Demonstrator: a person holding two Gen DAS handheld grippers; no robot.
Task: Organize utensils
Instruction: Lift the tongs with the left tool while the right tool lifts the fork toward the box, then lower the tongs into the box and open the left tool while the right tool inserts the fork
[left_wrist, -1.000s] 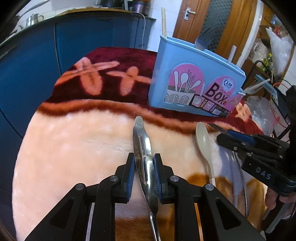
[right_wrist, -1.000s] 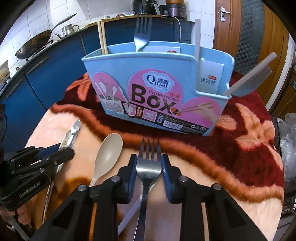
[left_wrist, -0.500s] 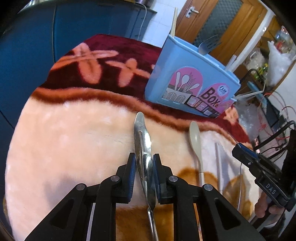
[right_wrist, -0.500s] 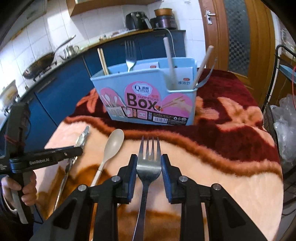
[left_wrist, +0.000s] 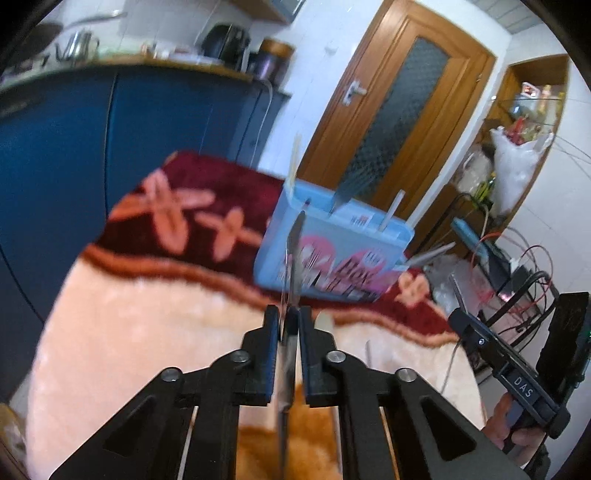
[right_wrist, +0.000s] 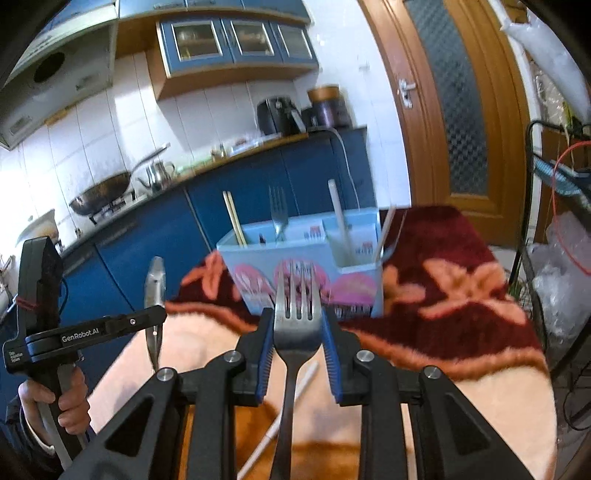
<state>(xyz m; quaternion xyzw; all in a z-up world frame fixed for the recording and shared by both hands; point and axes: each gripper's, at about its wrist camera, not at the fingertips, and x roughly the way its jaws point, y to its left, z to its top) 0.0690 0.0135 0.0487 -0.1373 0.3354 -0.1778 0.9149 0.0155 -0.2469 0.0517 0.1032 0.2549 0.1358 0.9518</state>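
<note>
My left gripper (left_wrist: 288, 317) is closing its jaws tight on a slim steel utensil (left_wrist: 295, 236), held edge-on and lifted off the blanket (left_wrist: 147, 332). Its tip points toward the light blue utensil holder (left_wrist: 332, 251). In the right wrist view that utensil (right_wrist: 155, 284) hangs in the left gripper (right_wrist: 147, 317) at the left. My right gripper (right_wrist: 297, 317) is shut on a steel fork (right_wrist: 297, 310), tines forward, raised in front of the holder (right_wrist: 306, 258). The holder stands on the dark red part of the blanket and contains chopsticks (right_wrist: 234, 218), another fork (right_wrist: 279, 214) and white handles.
A beige spoon (left_wrist: 325, 321) lies on the blanket just past my left fingertips, and a thin white stick (right_wrist: 288, 410) lies under the right gripper. Blue kitchen cabinets (left_wrist: 110, 147) stand behind the table, a wooden door (left_wrist: 399, 110) beyond, and a wire rack with bags at the right.
Both grippers have risen from the blanket with their utensils. The steel utensil has left the blanket and now stands edge-on. The fork has lifted and tilted up toward the holder.
</note>
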